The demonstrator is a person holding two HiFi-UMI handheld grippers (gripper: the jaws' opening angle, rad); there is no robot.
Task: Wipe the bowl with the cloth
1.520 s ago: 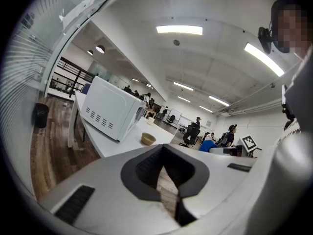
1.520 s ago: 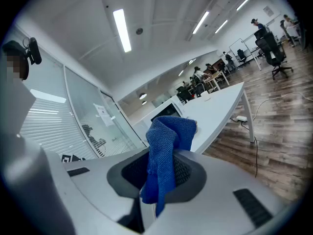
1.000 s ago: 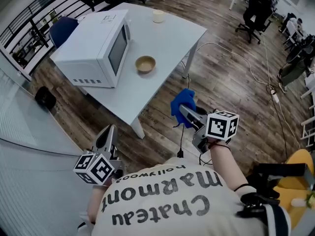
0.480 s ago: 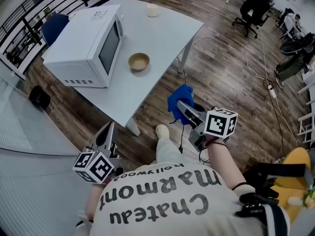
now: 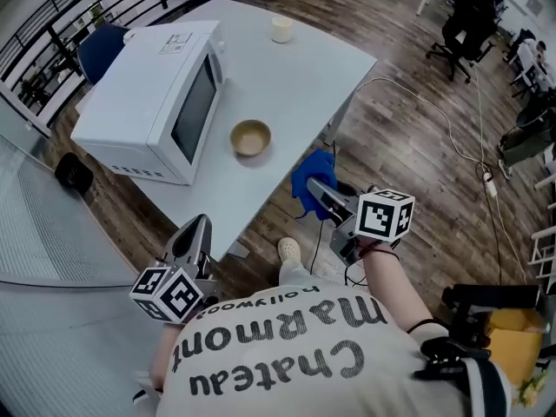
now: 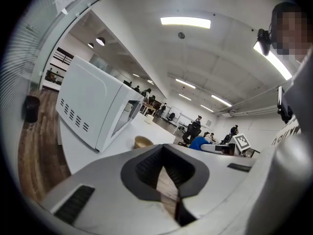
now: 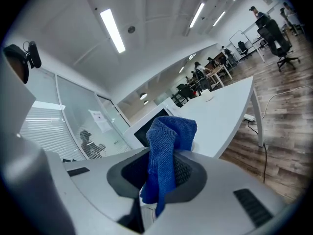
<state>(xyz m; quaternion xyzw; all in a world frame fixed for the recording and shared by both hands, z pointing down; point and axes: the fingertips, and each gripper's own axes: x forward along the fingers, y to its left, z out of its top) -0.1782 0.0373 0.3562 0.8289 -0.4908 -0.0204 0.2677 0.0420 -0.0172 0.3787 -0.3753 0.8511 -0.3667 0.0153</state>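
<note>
Right, both pairs hang short of the bench point(image 5: 304, 76), over the wooden floor point(image 5: 408, 155). The left tongs point(image 5: 196, 229) are pressed together with nothing in them, down by the bench's near corner. The right tongs point(image 5: 318, 189) pinch the blue cloth point(image 5: 311, 172) just off the bench's near right edge. The bowl point(image 5: 251, 137) sits on the bench close to that near edge, just right of the microwave point(image 5: 143, 94) door, with bare bench to its right and beyond it up to a cup point(image 5: 281, 29). Open floor lies to the right, crossed by a cable point(image 5: 452, 133). In the right gripper view the cloth hides the bowl. In the left gripper view only its upper part clears the tongs. The person's torso cuts off the near floor.
</note>
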